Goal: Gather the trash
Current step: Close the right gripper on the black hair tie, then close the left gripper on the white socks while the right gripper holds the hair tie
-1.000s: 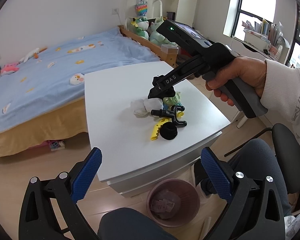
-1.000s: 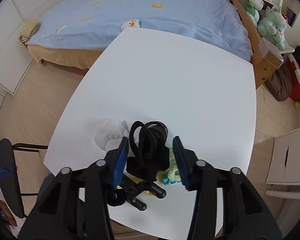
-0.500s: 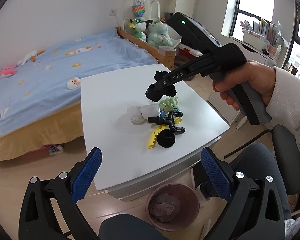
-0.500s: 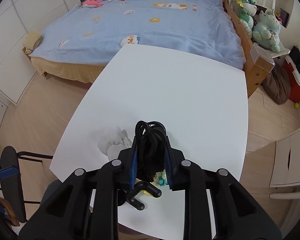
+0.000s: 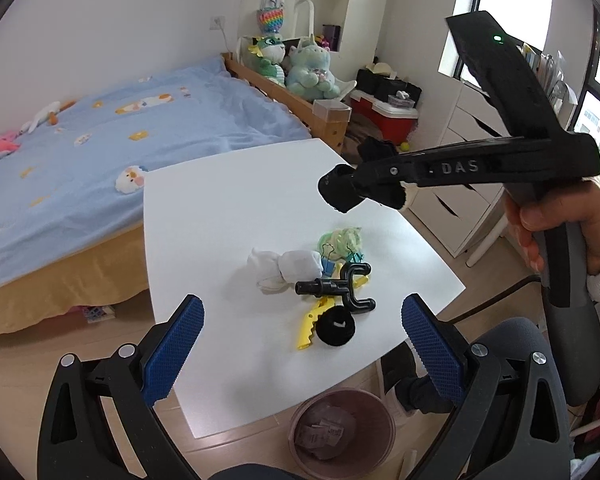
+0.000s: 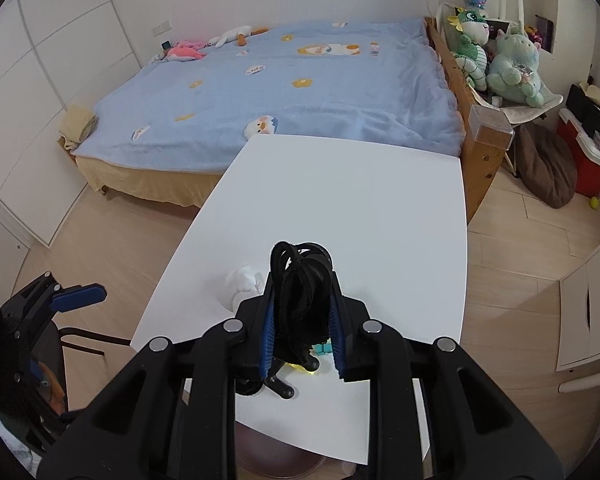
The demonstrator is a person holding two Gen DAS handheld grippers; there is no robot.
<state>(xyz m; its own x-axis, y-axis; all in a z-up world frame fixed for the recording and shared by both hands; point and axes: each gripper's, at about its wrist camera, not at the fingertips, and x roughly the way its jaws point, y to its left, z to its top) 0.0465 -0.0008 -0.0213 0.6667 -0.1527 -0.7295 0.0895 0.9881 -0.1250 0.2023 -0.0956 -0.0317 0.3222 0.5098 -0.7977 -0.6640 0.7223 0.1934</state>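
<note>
My right gripper [image 6: 302,312] is shut on a black bundle of cord [image 6: 300,280] and holds it well above the white table [image 6: 360,208]; it also shows in the left wrist view [image 5: 342,194]. On the table lie a white crumpled tissue [image 5: 284,268], a green-yellow wad [image 5: 342,242], a black plastic hook piece [image 5: 340,286], a yellow clip [image 5: 312,326] and a black round pad [image 5: 335,326]. My left gripper [image 5: 302,344] is open and empty, low in front of the table. A brown trash bin [image 5: 342,434] stands on the floor below the table's near edge.
A bed with a blue cover [image 6: 284,88] runs behind the table. Plush toys [image 6: 496,60] sit at its wooden end. A black chair [image 5: 512,344] stands at the right, white drawers [image 6: 592,304] beyond it. A red box [image 5: 392,114] is at the back.
My right gripper closed on the black cord bundle and lifted it up off the table. My left gripper moved closer to the table and stayed open.
</note>
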